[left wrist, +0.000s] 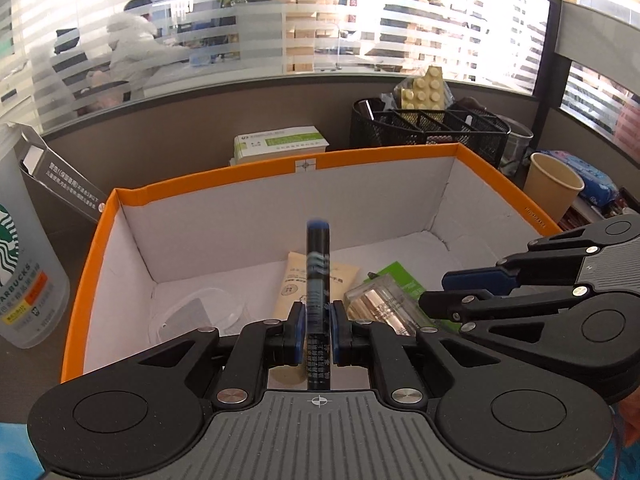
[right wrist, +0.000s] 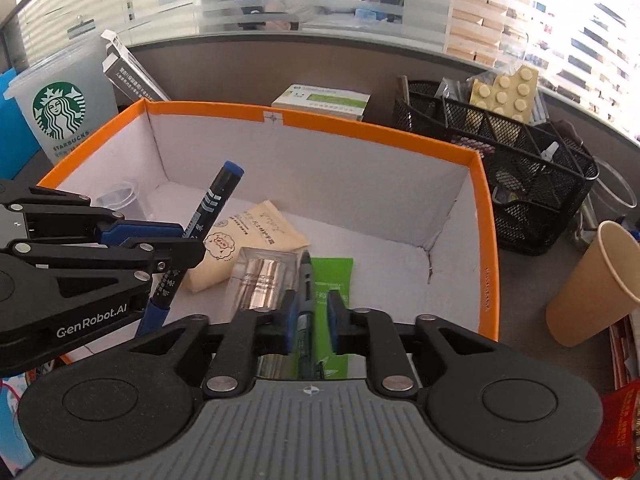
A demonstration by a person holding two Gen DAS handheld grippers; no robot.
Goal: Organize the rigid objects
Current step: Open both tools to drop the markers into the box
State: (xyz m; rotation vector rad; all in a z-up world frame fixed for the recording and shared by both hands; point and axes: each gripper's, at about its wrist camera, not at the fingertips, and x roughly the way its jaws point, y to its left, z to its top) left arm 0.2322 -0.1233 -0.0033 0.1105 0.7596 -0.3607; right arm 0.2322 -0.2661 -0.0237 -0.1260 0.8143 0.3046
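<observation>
Markers are sitting in both tools: the left hand-held gripper (left wrist: 318,332) is clamping a blue-capped marker (left wrist: 317,280) upright above the orange box (left wrist: 384,156), while the right hand-held gripper (right wrist: 312,322) is gripping a dark pen (right wrist: 306,300) over the beige pouch (right wrist: 256,232), clear case (right wrist: 262,280) and green packet (right wrist: 332,280) lying inside.

The box (right wrist: 486,240) looks like smooth cardboard, orange outside, white inside. The marker (left wrist: 318,280) is shiny plastic. The basket (right wrist: 532,184) is black metal mesh. The cup (right wrist: 592,284) is matt brown paper.
</observation>
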